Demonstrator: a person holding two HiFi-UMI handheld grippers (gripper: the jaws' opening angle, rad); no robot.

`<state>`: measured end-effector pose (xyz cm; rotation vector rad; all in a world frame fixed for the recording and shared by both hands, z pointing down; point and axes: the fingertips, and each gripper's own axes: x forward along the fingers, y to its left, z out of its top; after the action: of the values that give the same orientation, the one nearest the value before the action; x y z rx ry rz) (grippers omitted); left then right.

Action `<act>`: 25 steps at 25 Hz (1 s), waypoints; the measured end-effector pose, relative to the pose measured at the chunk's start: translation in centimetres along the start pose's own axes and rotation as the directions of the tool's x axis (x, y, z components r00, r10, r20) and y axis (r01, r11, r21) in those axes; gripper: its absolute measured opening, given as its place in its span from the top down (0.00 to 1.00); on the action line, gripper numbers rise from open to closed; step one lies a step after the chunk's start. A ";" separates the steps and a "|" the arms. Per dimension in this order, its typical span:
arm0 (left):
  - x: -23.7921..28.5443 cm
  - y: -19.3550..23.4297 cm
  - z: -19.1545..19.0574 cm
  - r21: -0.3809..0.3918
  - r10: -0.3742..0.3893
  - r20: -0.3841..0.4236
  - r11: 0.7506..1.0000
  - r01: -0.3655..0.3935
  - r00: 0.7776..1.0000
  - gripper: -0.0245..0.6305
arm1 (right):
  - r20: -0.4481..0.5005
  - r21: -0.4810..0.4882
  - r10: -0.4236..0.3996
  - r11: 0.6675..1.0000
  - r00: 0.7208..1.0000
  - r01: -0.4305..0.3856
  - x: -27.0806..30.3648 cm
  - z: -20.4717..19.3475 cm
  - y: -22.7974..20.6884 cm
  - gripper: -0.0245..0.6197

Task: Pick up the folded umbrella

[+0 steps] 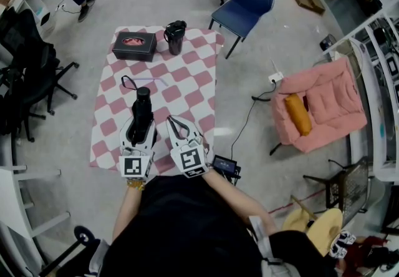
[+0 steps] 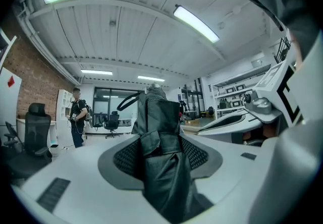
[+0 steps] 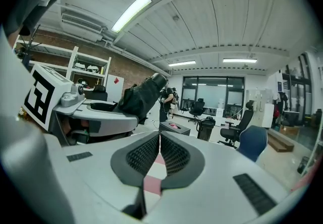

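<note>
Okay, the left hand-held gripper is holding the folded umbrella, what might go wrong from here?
1. The left hand-held gripper grips the folded umbrella on soft, slick fabric near one end, with most of it sticking out past the jaws; it may slip or tilt.
2. Its strap loop trails out over the checkered cloth and might snag.
3. The shut, empty right hand-held gripper sits close alongside and might bump it.
</note>
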<state>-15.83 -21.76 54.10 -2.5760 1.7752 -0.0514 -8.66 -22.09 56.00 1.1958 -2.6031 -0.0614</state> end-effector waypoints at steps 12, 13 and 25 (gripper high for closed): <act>0.1 0.2 -1.2 0.030 0.016 -0.011 0.999 -0.015 1.000 0.62 | -0.036 -0.021 -0.035 0.999 0.999 0.034 0.1 -1.5 -0.6 0.94; 0.1 0.2 -1.3 0.032 0.017 -0.012 0.999 -0.016 1.000 0.62 | -0.038 -0.025 -0.033 0.999 0.999 0.033 0.1 -1.5 -0.5 0.94; 0.1 -0.1 -1.7 0.056 -0.004 -0.025 0.998 0.005 1.000 0.62 | -0.030 -0.031 -0.059 0.998 0.998 0.058 -0.1 -1.5 -0.9 0.94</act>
<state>-15.74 -21.76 55.76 -2.5520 1.7497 -0.1314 -7.60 -22.51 57.25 1.2524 -2.5310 -0.0929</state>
